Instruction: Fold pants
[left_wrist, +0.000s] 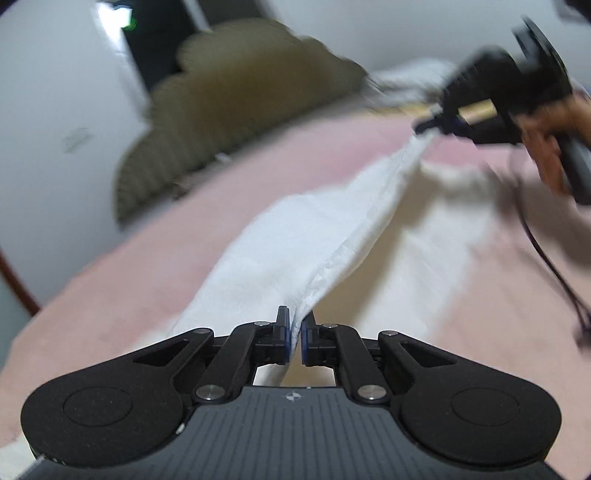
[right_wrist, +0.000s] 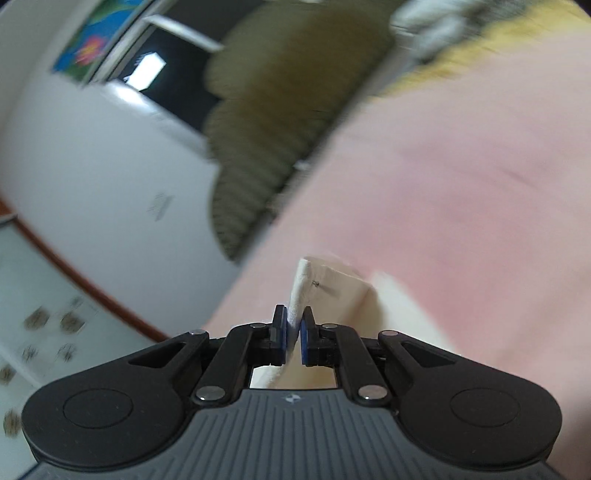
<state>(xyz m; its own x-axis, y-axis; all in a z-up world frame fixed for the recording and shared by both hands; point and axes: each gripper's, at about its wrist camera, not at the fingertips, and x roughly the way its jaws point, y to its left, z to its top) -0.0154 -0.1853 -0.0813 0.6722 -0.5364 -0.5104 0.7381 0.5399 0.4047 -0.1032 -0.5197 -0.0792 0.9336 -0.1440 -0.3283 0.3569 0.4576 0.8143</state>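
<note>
Nearest the lens, the left gripper (left_wrist: 295, 334) is clamped on the near edge of the white, crinkled cotton pants (left_wrist: 314, 236), a thin fold of cloth pinched between its blue pads. The garment runs as a taut raised ridge from there to the right gripper (left_wrist: 430, 125), which a hand (left_wrist: 546, 147) carries at the far end; the right wrist view shows its jaws pressed together on a hemmed corner of the same cloth (right_wrist: 306, 291). The rest of the pants trails on the pink bedspread (left_wrist: 147, 258).

Both grips look shallow. If the two ends are pulled further apart, the fabric could slide out of one pad pair, most likely the right, where only a narrow corner is caught. Uneven lifting could also skew the crease, and the slack part dragging over the bedspread may bunch underneath.

There is broad open bed to either side of the ridge. The olive ribbed headboard (left_wrist: 236, 122) and white wall (left_wrist: 55, 155) bound the far-left side, and a dark cable (left_wrist: 546, 258) hangs near the right hand, where it might snag.
</note>
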